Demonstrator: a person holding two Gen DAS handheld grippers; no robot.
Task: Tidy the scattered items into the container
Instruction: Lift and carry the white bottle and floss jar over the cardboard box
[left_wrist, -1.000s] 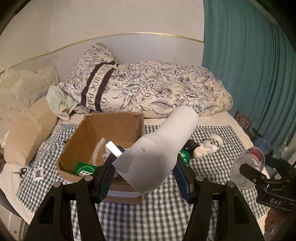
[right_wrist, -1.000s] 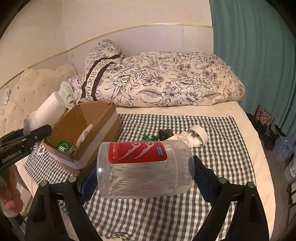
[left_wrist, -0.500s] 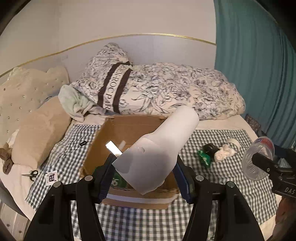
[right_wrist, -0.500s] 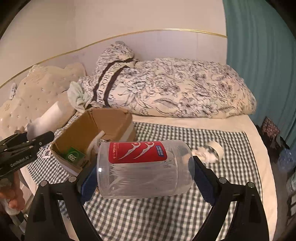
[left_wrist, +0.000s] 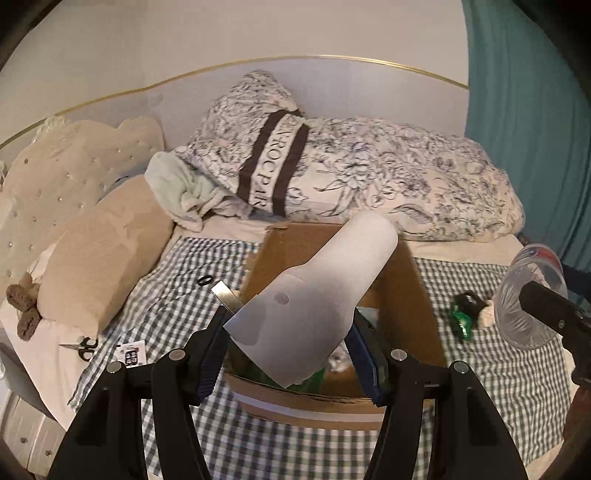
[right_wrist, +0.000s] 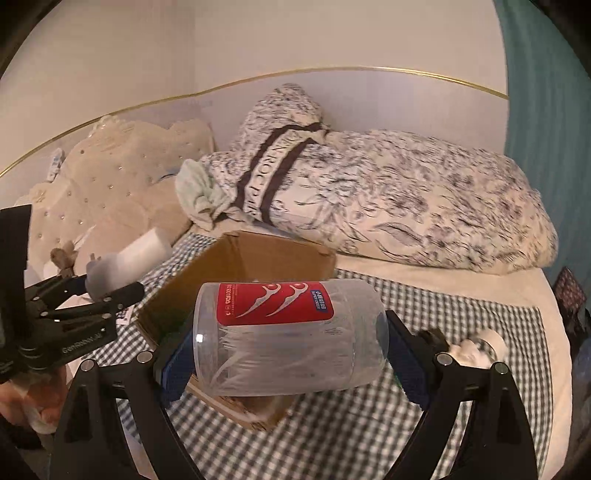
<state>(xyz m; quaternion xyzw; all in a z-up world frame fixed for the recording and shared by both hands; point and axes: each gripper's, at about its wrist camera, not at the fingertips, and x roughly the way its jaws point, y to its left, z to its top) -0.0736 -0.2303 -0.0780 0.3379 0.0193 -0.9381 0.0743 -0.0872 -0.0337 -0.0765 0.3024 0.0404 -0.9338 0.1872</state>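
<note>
An open cardboard box (left_wrist: 410, 295) (right_wrist: 266, 254) stands on the checked cloth on the bed. My left gripper (left_wrist: 291, 354) is shut on a white plastic bottle (left_wrist: 321, 299), held tilted above the box's near side. In the right wrist view that bottle (right_wrist: 129, 258) and left gripper (right_wrist: 107, 291) show at the left. My right gripper (right_wrist: 291, 358) is shut on a clear plastic jar with a red label (right_wrist: 284, 332), lying crosswise between the pads just in front of the box. The jar (left_wrist: 528, 295) appears at the right of the left wrist view. Green things lie inside the box.
On the cloth right of the box lie a green packet (left_wrist: 461, 325), a small black item (left_wrist: 469, 299) and a white crumpled thing (right_wrist: 476, 347). Scissors (left_wrist: 83, 345), a small card (left_wrist: 131, 354) and a black ring (left_wrist: 204, 279) lie to the left. Pillows and a floral duvet (left_wrist: 388, 173) line the back.
Both grippers have swung left with their loads. The box now sits straight under the white bottle, and the jar has come close in front of the box.
</note>
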